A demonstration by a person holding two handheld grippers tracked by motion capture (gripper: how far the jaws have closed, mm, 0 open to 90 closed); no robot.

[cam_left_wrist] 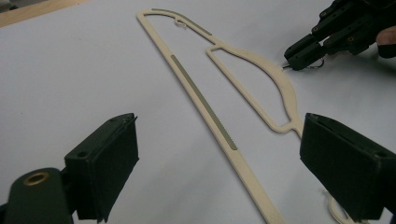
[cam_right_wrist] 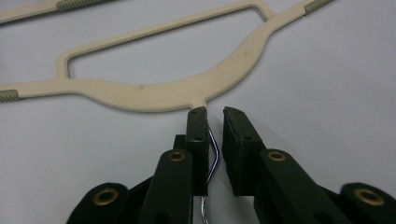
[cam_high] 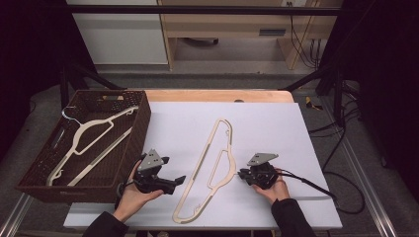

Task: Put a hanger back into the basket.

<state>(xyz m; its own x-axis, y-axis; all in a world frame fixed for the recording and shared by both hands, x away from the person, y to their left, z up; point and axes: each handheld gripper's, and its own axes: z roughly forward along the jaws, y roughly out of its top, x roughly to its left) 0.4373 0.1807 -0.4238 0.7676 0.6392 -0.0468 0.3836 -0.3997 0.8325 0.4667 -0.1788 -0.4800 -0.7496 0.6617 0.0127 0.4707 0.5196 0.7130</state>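
Hanger (cam_high: 210, 163) lies flat on the white surface (cam_high: 276, 128) between the two hands, cream plastic with a thin metal hook (cam_right_wrist: 212, 154). Right tongs (cam_right_wrist: 214, 114) straddle that hook, nearly closed around it (a small gap remains). Left tongs (cam_left_wrist: 224, 158) hover wide apart over the long bar. Another hanger (cam_high: 91, 138) rests in the brown basket (cam_high: 143, 118).

You'll find no legible text, label, brand, number or sign anywhere. The small dark plate on the pale wooden desk (cam_high: 272, 32) behind the table is too blurred to read.
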